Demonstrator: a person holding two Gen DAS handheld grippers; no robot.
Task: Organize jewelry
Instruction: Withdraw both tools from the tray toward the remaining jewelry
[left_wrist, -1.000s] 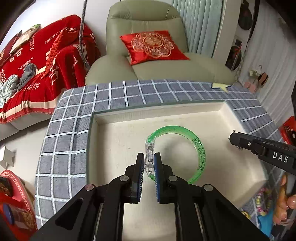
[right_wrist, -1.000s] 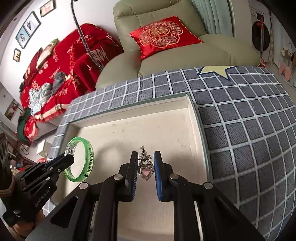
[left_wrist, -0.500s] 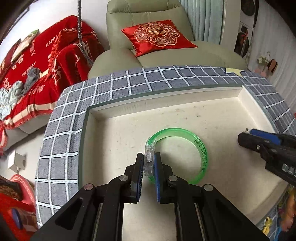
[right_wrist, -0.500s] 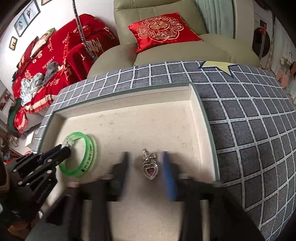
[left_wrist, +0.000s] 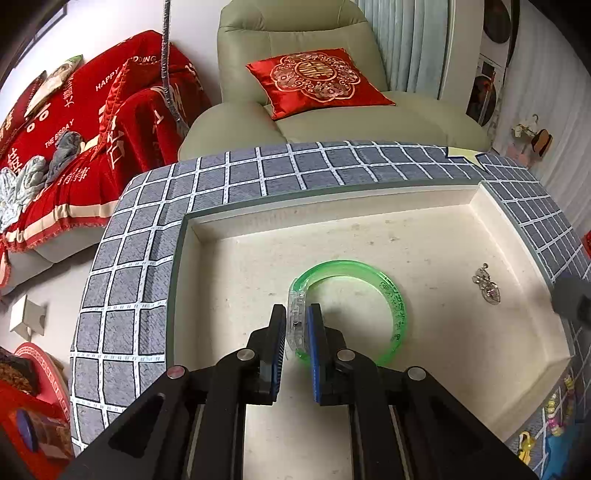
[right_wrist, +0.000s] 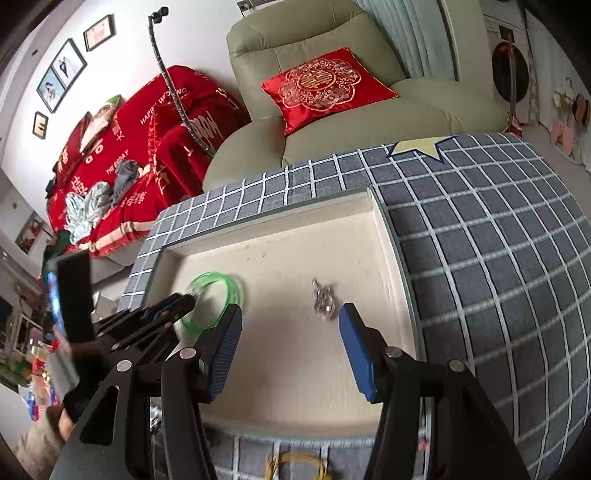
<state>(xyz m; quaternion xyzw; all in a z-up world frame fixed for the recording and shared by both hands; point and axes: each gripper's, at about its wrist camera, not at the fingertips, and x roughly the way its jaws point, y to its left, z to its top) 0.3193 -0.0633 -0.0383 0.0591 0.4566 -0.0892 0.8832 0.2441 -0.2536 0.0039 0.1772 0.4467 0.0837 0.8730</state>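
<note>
Left wrist view: left gripper (left_wrist: 298, 325) fingers clamp the clear clasp of the translucent green plastic bangle (left_wrist: 384, 291), which lies flat on the floor of the cream tray (left_wrist: 369, 218) set in the grey checked cushion top (left_wrist: 122, 258). Bangle ring extends forward-right from the fingers. Silver heart pendant (right_wrist: 324, 300) lies right of the bangle, well apart, long axis pointing away. Right gripper (right_wrist: 290, 325) fingers spread wide, empty, just short of the pendant, so the right is nearer to it.

Left gripper (left_wrist: 298, 328) jaws clamped on green bangle's (left_wrist: 395, 302) clear clasp; pendant (left_wrist: 487, 288) well apart in tray (left_wrist: 369, 206)
</note>
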